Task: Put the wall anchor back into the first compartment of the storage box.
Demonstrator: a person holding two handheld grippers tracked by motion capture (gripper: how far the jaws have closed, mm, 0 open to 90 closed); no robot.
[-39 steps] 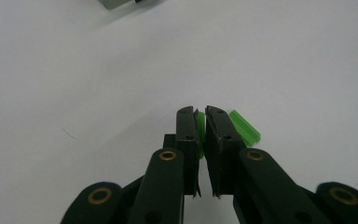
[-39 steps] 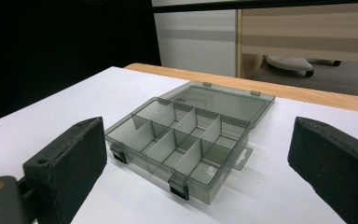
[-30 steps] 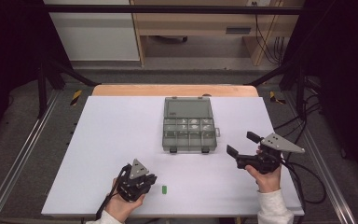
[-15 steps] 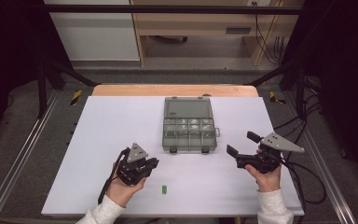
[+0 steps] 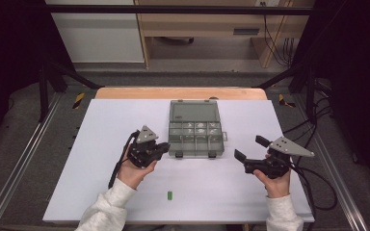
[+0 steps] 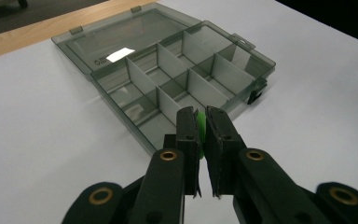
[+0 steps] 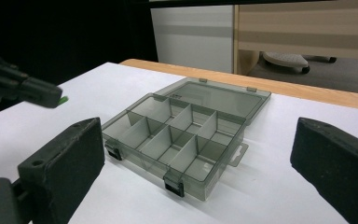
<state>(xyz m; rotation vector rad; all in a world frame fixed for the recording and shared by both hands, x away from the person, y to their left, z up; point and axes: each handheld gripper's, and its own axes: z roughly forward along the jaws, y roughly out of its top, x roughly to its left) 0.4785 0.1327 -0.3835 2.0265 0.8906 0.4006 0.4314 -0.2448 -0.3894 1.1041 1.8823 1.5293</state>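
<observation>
The open box (image 5: 195, 134) sat mid-table (image 5: 101, 120), lid flat toward the far edge, its thin dividers standing as the main obstacle. The left gripper (image 5: 163, 148), jaws pinched on a green piece (image 6: 199, 125), hung just beside the box's near left corner. The right gripper (image 5: 249, 148), jaws wide apart, was off the box's right side with bare table between. A second green piece (image 5: 170, 195) lay near the front edge between the forearms. White surface to the left, right and front was free.
</observation>
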